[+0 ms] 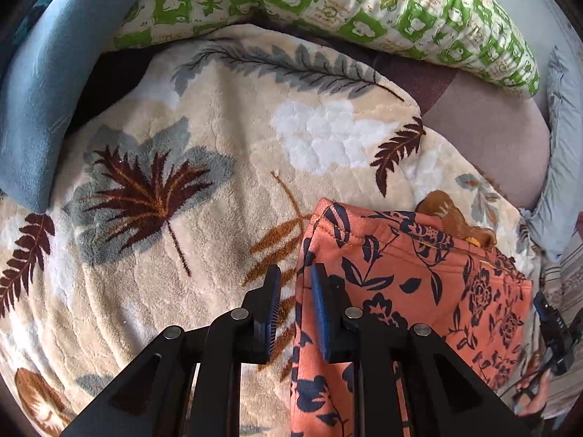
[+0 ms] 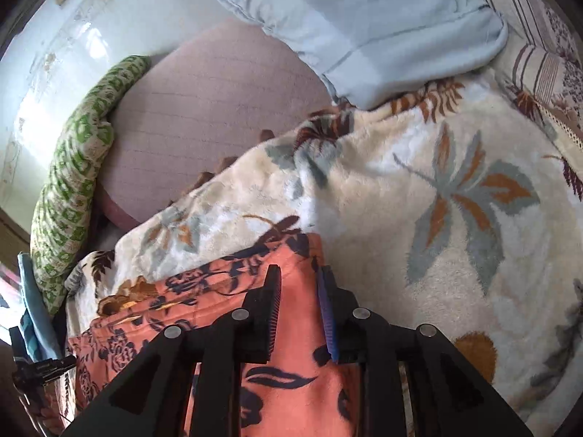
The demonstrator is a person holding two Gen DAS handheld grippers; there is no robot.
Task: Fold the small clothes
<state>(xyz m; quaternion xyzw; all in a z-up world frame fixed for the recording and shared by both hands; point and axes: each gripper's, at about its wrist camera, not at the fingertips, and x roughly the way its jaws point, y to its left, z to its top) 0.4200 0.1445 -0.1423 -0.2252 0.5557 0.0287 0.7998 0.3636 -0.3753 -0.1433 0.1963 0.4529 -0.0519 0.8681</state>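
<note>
The garment (image 1: 411, 276) is a small orange-pink piece printed with navy flowers and leaves, a stitched hem running along its far edge; it looks doubled over, lying fairly flat on the cream blanket (image 1: 204, 167). It sits between my two claws.

My left claw (image 1: 295, 291) straddles the garment's left edge: the right finger lies over the printed cloth, the left finger over bare blanket, and the jaws stand a little apart with that edge in the gap. I cannot tell whether they pinch it. My right claw (image 2: 300, 293) mirrors this at the garment's right edge (image 2: 317, 255), jaws likewise slightly parted around the fabric, grip uncertain.

Left of the garment the blanket lies open and bare. Beyond the garment's far hem a brown leaf motif shows, then the blanket's edge drops to a mauve mattress (image 2: 218, 109). Right of the garment there is more open blanket.

The blanket is plush, with grey, brown and rust leaves. Far beyond the garment lies a green-and-white patterned pillow (image 1: 364, 3); a blue cloth (image 1: 47, 83) is bunched to the far left of it, and a pale blue cloth (image 2: 364, 18) to the far right. A white wall (image 2: 73, 54) stands behind the mattress.
</note>
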